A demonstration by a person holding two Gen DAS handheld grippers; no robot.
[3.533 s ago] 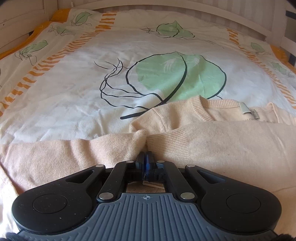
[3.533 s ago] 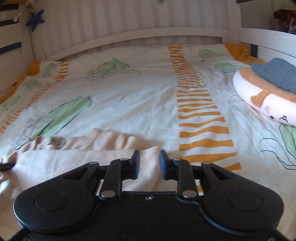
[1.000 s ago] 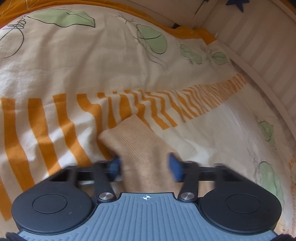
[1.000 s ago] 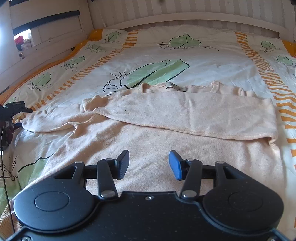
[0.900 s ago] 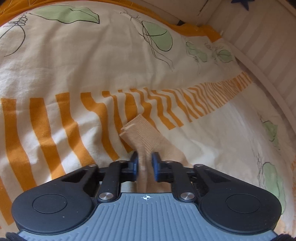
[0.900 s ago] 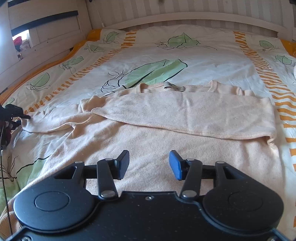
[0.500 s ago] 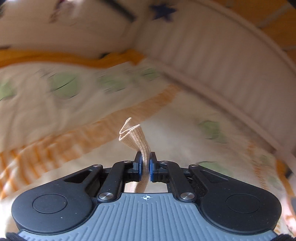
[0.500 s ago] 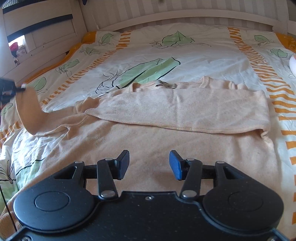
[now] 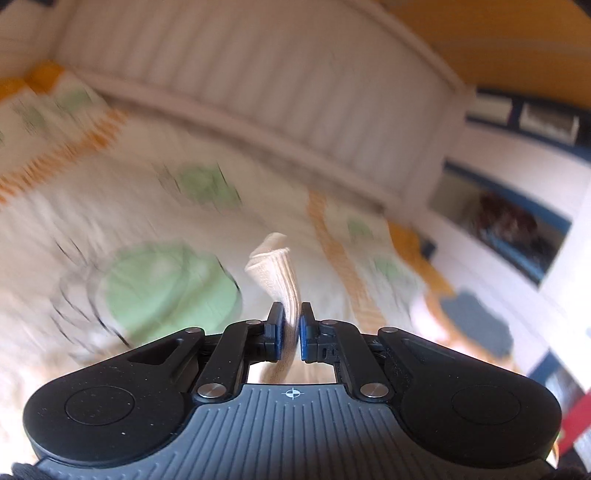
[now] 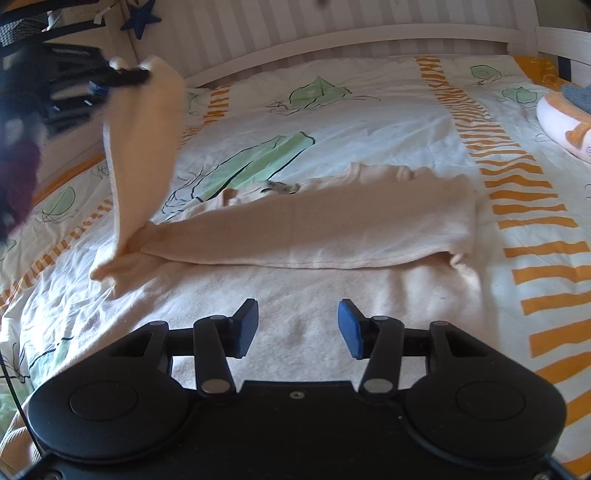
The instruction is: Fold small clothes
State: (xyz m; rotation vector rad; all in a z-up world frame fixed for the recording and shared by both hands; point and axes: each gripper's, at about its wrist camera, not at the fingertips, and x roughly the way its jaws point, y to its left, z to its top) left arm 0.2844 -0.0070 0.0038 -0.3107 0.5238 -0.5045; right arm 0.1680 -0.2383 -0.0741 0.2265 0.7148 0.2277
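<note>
A peach knit sweater [image 10: 317, 295] lies spread on the bed, one sleeve [image 10: 332, 229] folded flat across its body. The other sleeve [image 10: 140, 155] hangs lifted at the left of the right wrist view. My left gripper [image 9: 291, 321] is shut on that sleeve's ribbed cuff [image 9: 275, 273], which sticks up between the blue pads; the same gripper [image 10: 122, 75] shows blurred at the upper left of the right wrist view. My right gripper [image 10: 297, 325] hovers open over the sweater's lower body with nothing between its fingers.
The bed has a white duvet [image 10: 369, 122] with green leaves and orange stripes. A white slatted headboard [image 10: 332, 22] runs along the far side. A round plush cushion [image 10: 561, 118] with a blue-grey cloth on it sits at the right edge.
My left gripper closed on the sleeve cuff, then lifted it off the bed and swung it up and toward the sweater. The right gripper shifted slightly and stayed open.
</note>
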